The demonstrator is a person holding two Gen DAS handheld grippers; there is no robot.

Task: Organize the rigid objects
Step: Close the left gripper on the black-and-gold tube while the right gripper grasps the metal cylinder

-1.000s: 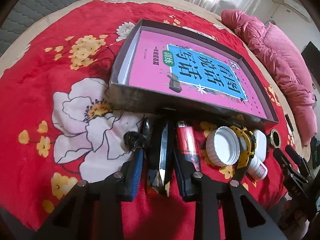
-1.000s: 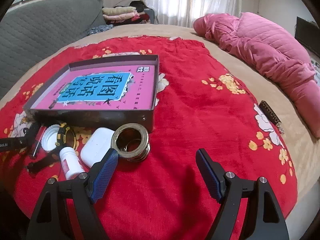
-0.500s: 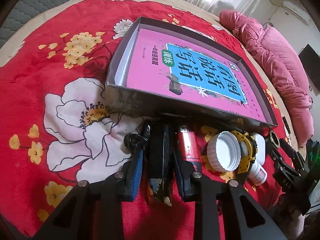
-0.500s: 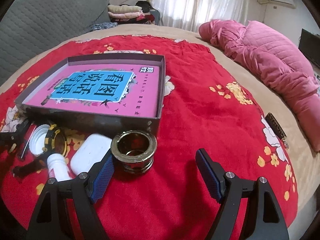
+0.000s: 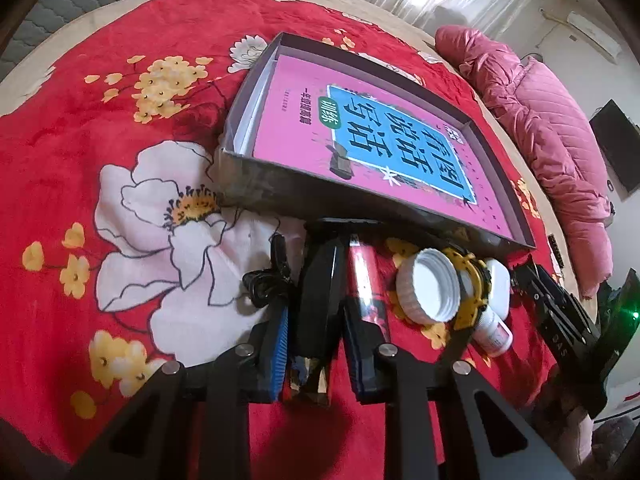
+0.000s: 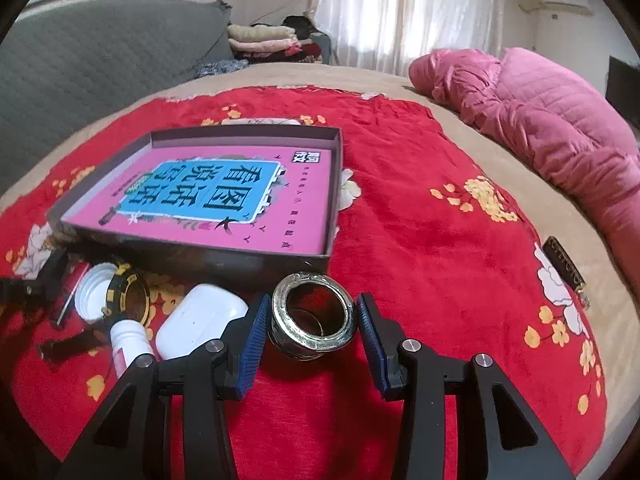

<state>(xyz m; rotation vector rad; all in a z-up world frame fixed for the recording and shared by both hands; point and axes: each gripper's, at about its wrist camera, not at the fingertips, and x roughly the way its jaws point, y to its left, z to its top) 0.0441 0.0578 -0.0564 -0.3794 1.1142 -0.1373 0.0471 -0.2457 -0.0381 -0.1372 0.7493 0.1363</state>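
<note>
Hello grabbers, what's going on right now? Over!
Left gripper fingers just closing around black clip. Right gripper fingers just closing either side of metal ring, slight gaps visible. Box ahead, way clear.

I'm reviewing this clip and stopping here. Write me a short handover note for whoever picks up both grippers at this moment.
Left gripper: jaws have just been closing on the dark faceted block; pads look to be against its sides, block still on the red blanket.
Right gripper: jaws have just been closing around the metal ring; a small gap remains each side, so no grip yet.
Tray: holds only the pink book.
Still lying in front of the tray: red tube, white cap, yellow-black ring, white earbud case, small white bottle.
Done: nothing placed. Left: finish both grasps, move everything into the tray.
</note>
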